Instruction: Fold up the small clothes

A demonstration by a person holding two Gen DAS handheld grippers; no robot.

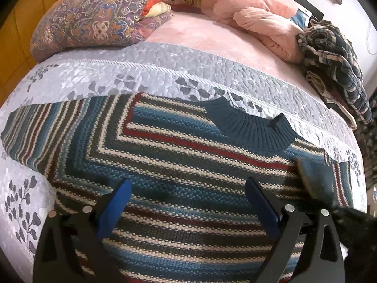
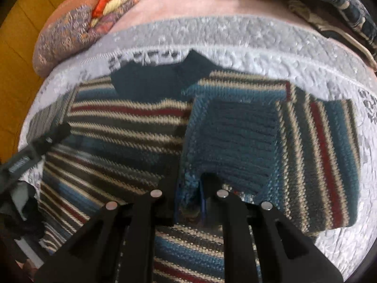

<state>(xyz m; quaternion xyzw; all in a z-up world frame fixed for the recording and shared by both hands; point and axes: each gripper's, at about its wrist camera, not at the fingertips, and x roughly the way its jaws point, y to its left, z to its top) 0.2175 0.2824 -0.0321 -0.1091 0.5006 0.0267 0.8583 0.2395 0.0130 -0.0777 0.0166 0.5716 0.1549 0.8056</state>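
Left wrist view, L to R: patterned pillow (image 1: 89, 23) at 11 o'clock, pink quilt (image 1: 254, 14) at 1, a heap of dark patterned clothes (image 1: 334, 63) at 2–3. The striped sweater (image 1: 179, 155) lies flat across the grey leaf-print bedspread (image 1: 99, 75), ribbed teal collar (image 1: 254, 129) pointing to 1 o'clock, one sleeve spread out toward 9.

Left gripper (image 1: 188, 188) hangs over the sweater's chest w/ jaws wide apart — nothing between them, blue pads clear of each other.

Right wrist view: the other tool's black arm shows at 9 o'clock, collar at 12. Right gripper (image 2: 190, 188) has its jaws closed down on the teal ribbed sleeve cuff (image 2: 226, 146), w/ knit bunched between the pads; that sleeve is doubled over inward, lying across the body toward 1–2 o'clock.

Handling, as a guess: chunky knit, so soft, floppy, fairly light but bulky; grippy, not slippery, not fragile. It'll sag and stretch if lifted by one point. Best holds are cuffs, shoulder seam or hem edge — thick ribbing gives the pads something to bite. Looks like the sleeve-in step on the right side; left sleeve not yet folded.
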